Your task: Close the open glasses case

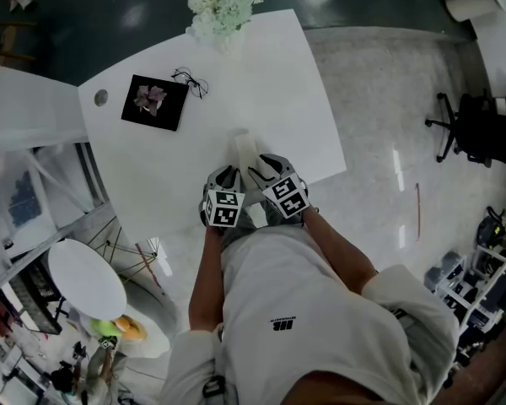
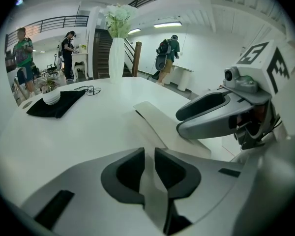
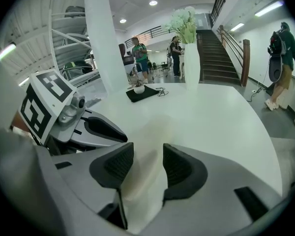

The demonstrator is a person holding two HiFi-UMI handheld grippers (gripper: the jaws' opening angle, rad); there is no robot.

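Glasses case [image 1: 246, 148]: cream, lying at the near edge of the white table [image 1: 185, 163], right in front of me with both grippers on it. Not closed yet. In the left gripper view its panels still lie spread out flat.

Left gripper [image 1: 225, 175]: jaws almost together, with a thin cream flap of the case pinched in the narrow slit.

Right gripper [image 1: 264, 169]: jaws wider apart. The case body fills the gap from pad to pad, so I judge it gripped.

Done so far: both ends are in hand. Left to do: fold the flap over and press it home.

Room: the table edge sits just under the grippers, so I'd fold away from me, inward over the tabletop. The way ahead is bare. The spectacles [image 1: 191, 81], black mat [image 1: 156, 101] and flower vase [image 1: 225, 2] stand well apart at the far side.
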